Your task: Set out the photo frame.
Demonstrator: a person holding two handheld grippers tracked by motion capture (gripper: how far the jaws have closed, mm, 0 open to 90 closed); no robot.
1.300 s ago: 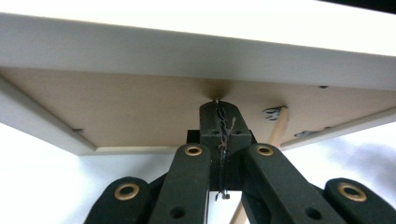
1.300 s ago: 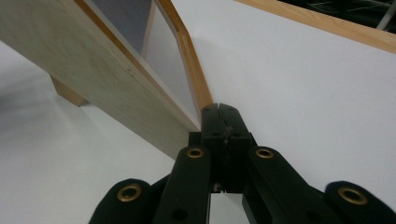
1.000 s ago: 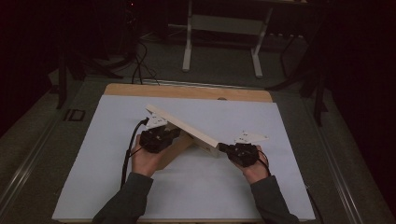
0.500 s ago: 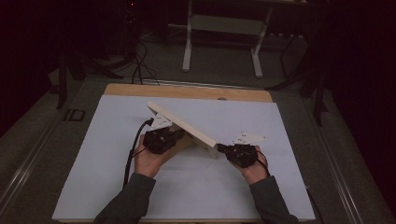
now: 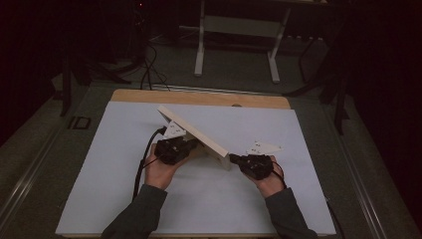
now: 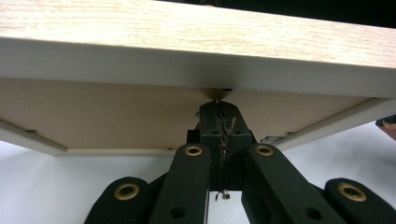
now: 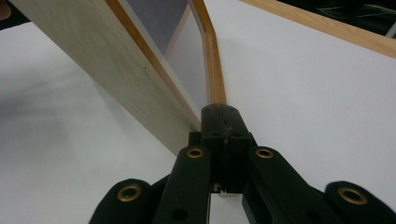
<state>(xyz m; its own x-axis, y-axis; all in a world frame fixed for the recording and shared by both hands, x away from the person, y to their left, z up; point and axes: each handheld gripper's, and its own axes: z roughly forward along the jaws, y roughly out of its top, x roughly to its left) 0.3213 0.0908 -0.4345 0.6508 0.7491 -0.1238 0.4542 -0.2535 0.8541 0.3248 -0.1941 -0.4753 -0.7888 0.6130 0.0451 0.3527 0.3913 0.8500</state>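
- At the middle of the bench, the left gripper has its jaws closed together, tips pushed up against the underside of a wooden board; whether they pinch an edge there is hard to tell, since the tips sit in shadow under the board.
- Seen from the left gripper view, the left gripper's jaws meet right under the board's pale front edge.
- Over at the near right end of the board, the right gripper is likewise closed, its tips meeting at the board's lower corner.
- From the right gripper view, the right gripper touches the board where its thin wooden edge comes down.
- Tilted on edge, the board runs from far left to near right.
- Under it all lies a white sheet that covers the bench.
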